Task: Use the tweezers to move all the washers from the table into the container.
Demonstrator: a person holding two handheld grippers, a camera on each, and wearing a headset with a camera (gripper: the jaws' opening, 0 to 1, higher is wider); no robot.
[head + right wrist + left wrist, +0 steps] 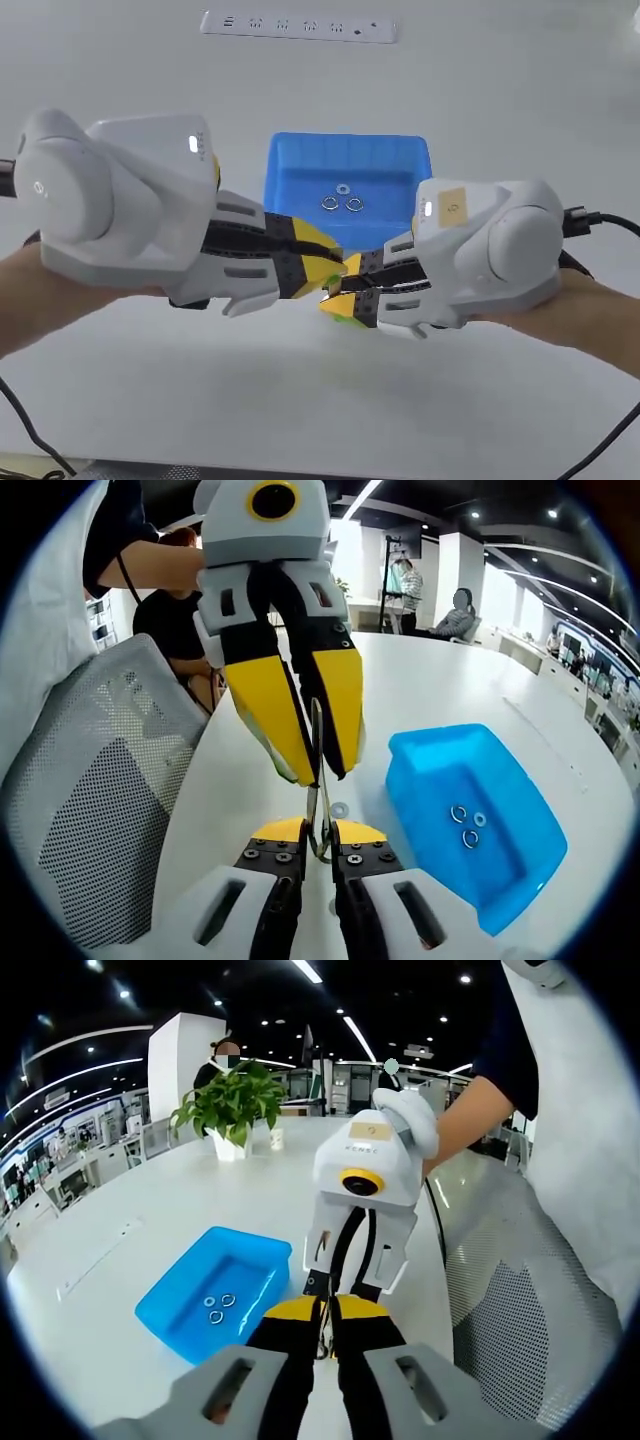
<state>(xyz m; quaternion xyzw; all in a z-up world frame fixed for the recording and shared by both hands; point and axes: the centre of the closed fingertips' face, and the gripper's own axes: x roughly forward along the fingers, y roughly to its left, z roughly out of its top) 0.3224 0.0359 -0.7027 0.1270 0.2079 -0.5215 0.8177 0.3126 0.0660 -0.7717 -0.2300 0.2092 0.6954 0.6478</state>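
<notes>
The task is running partway through: three washers (342, 200) are already lying together on the floor of the blue container (290, 160), which is sitting just beyond the two meeting claw tips, and in the right gripper view one loose washer (340, 809) is still waiting on the white table (300, 400), just beside the tips on the container side. Whether others are lying on the table I cannot tell, since the claws are covering much of it. The left claw (335, 262) and the right claw (340, 288) are pointing tip to tip, and the thin metal tweezers (317, 800) are running between them. The right claw is clamping one end of the tweezers, and the left claw is pinching them further along between its yellow fingers, so both appear to be gripping the tool at once. As for writing, the right claw is carrying a small tan label (452, 208) on its housing, but its print is too small to read. The power strip (298, 25) lying well beyond the container is showing markings that are equally illegible.
</notes>
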